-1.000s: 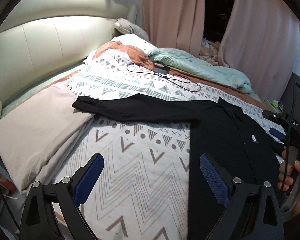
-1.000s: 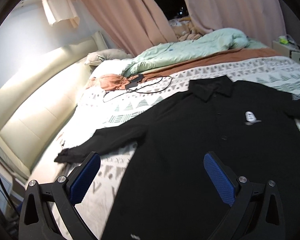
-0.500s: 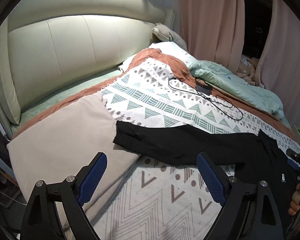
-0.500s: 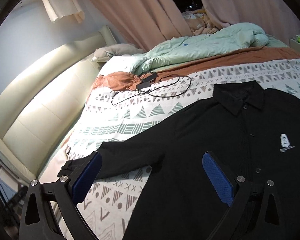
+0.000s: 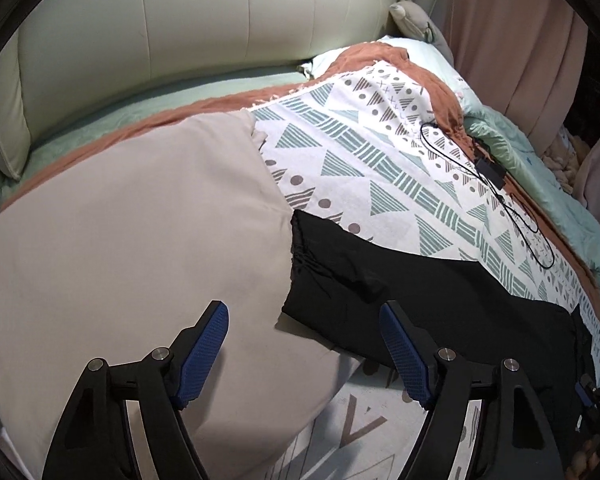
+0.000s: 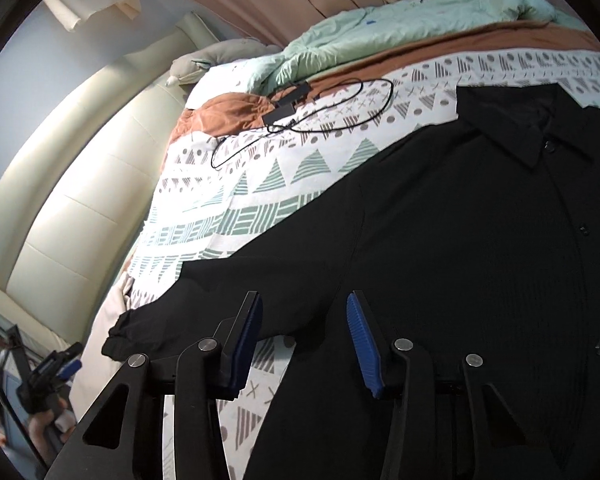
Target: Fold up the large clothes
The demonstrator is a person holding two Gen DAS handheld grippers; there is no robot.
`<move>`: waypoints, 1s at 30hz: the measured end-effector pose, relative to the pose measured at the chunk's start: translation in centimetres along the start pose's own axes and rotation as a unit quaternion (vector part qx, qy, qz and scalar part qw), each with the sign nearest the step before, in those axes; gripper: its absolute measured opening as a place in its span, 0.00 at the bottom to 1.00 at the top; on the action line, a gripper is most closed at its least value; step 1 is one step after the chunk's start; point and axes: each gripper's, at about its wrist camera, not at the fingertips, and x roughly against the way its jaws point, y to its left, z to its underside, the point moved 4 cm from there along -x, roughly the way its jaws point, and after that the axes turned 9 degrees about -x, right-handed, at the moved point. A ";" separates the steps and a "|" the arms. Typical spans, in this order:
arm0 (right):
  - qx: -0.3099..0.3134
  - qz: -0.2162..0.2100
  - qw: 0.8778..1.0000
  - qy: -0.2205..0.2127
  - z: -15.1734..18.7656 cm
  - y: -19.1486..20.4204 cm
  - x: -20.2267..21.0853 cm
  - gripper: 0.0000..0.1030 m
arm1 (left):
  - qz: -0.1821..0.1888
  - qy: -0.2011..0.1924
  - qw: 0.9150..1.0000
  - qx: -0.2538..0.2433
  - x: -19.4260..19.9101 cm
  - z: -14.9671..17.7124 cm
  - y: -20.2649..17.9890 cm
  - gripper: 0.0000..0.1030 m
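A black long-sleeved shirt [image 6: 480, 240] lies flat, front up, on the patterned bedspread [image 5: 360, 168]. Its collar [image 6: 512, 120] points toward the far side of the bed. One sleeve [image 5: 412, 280] stretches out sideways and its gathered cuff [image 5: 304, 256] rests on the edge of a beige pillow [image 5: 132, 240]. My left gripper [image 5: 306, 344] hovers just short of the cuff, jaws closing, with only the cuff's lower edge between them. My right gripper [image 6: 304, 328] is low over the sleeve near the armpit, jaws closing with sleeve fabric between them; the pads do not press it.
A black charger with looped cable [image 6: 288, 108] lies on the bedspread beyond the shirt. A mint duvet [image 6: 400, 28] and a brown blanket [image 5: 420, 68] are bunched at the far side. A cream padded headboard [image 5: 200, 12] and pink curtains [image 5: 512, 32] border the bed.
Both grippers came down and moved along the sleeve, the left one out to the cuff and the right one to the armpit. Both jaws have narrowed, the right far more.
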 end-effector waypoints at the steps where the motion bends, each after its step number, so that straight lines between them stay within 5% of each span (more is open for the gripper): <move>1: -0.007 -0.004 1.000 0.005 0.0 -0.3 -0.5 0.33 | 0.004 0.005 1.000 0.005 -0.6 0.0 0.1 0.71; 3: -0.027 -0.014 0.999 0.010 -0.1 -0.9 -1.4 0.31 | 0.029 0.012 0.999 0.022 -2.1 0.1 0.3 0.44; 8: -0.081 -0.037 0.996 0.027 0.2 -2.8 -4.4 0.27 | 0.046 0.002 0.998 0.050 -2.9 0.4 0.2 0.19; 9: -0.093 -0.050 0.994 0.037 0.6 -3.2 -5.3 0.27 | 0.052 -0.005 0.998 0.045 -2.5 0.1 0.0 0.07; 15: -0.117 -0.074 0.989 0.054 1.0 -3.9 -6.0 0.28 | 0.080 -0.042 0.996 0.017 2.3 -2.2 -2.2 0.06; 20: -0.105 -0.079 0.991 0.029 0.9 -2.5 -2.5 0.50 | 0.102 -0.078 0.992 0.000 7.8 -4.4 -5.0 0.06; 30: -0.093 -0.074 0.993 -0.003 2.4 -2.7 4.9 0.52 | 0.129 -0.124 0.982 -0.060 17.4 -6.3 -12.6 0.06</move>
